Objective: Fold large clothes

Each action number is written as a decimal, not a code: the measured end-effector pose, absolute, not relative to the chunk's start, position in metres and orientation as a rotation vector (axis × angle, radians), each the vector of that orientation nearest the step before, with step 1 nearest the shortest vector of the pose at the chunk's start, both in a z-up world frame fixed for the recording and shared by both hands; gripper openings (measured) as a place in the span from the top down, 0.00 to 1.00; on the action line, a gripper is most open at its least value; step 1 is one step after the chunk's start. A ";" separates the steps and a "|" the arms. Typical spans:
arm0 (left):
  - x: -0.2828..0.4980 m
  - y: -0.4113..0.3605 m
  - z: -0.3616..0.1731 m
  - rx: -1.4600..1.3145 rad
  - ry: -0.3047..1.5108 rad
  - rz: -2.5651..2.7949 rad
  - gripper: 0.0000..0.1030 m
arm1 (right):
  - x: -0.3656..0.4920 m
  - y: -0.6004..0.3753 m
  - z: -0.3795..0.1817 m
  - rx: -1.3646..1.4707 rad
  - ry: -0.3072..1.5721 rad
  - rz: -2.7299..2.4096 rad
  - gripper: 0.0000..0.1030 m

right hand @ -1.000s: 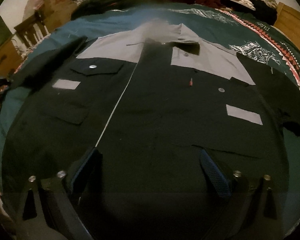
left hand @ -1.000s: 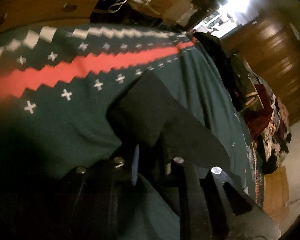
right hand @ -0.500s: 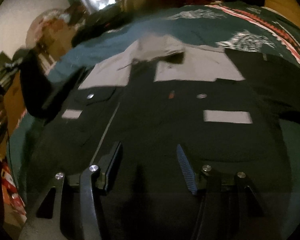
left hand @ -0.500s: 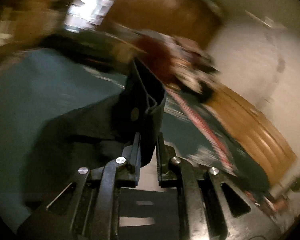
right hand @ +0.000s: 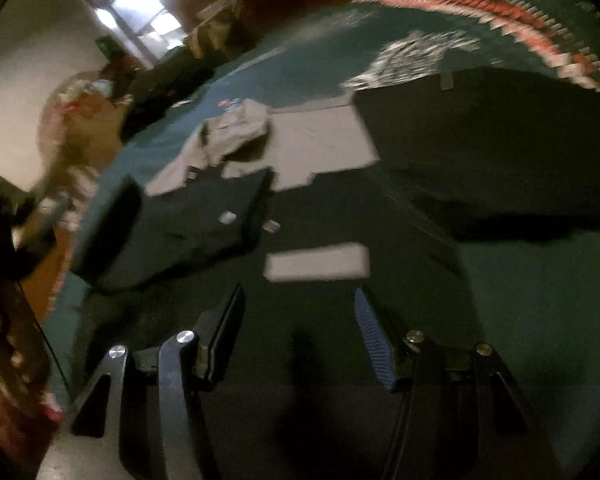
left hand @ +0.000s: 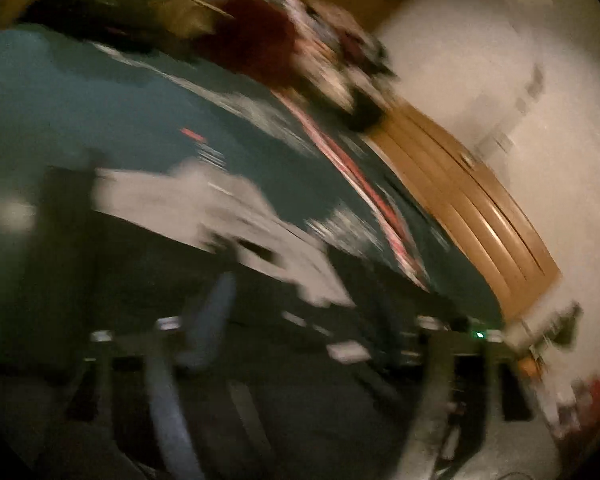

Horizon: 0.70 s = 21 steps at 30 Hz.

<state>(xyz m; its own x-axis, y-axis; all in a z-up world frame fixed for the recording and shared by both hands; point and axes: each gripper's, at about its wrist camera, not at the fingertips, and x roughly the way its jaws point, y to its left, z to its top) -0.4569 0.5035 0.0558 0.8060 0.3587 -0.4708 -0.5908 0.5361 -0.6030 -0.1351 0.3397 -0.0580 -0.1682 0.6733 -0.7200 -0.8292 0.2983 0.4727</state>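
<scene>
On the teal blanket (right hand: 540, 288) with the red and white pattern band, your black shirt (right hand: 340, 208) with the grey yoke lies front-up, collar away from you. Half a second ago your left hand-held gripper (left hand: 300, 320) was clamped on a bunched fold of the black sleeve, lifted clear of the blanket; now its fingers stand wide apart with nothing between them, and the view through it is heavily blurred. That sleeve (right hand: 204, 224) now lies folded in across the chest on the shirt's left-hand side as you see it from the right wrist camera, its cuff end (right hand: 108, 232) raised slightly at the shirt's edge.

Your right hand-held gripper (right hand: 300, 320) hovers over the lower front of the shirt, jaws well open and holding nothing, much as it was before, though the camera has swung so the shirt now sits more to the left. The other sleeve (right hand: 500, 152) lies spread out flat to the right, not folded in. A grey chest patch (right hand: 318, 266) shows just beyond your right fingertips. A pile of clothes (left hand: 324, 60) lies at the blanket's far end.
</scene>
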 end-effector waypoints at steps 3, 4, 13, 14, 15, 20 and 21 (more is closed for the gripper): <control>-0.499 0.527 0.045 -0.874 0.288 0.714 0.26 | -0.140 0.381 -0.064 -0.165 1.157 1.448 0.39; -0.512 0.534 0.038 -0.887 0.280 0.757 0.26 | -0.146 0.402 -0.067 -0.201 1.157 1.476 0.39; -0.544 0.549 0.014 -0.913 0.289 0.880 0.26 | -0.173 0.471 -0.088 -0.322 1.143 1.468 0.45; -0.542 0.552 0.011 -0.911 0.295 0.885 0.26 | -0.175 0.473 -0.085 -0.314 1.127 1.466 0.73; -0.546 0.553 0.011 -0.907 0.300 0.888 0.26 | -0.175 0.473 -0.086 -0.299 1.133 1.471 0.85; -0.541 0.547 0.009 -0.850 0.375 0.902 0.26 | -0.162 0.459 -0.059 -0.218 1.063 1.473 0.95; -0.538 0.549 0.008 -0.839 0.396 0.908 0.26 | -0.156 0.456 -0.055 -0.210 1.047 1.463 0.95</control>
<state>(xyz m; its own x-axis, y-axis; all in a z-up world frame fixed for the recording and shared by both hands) -0.5376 0.5488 0.0076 0.5746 0.5292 -0.6243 -0.8176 0.3375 -0.4665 -0.1563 0.4562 -0.0549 -0.2219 0.7014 -0.6774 -0.8676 0.1751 0.4655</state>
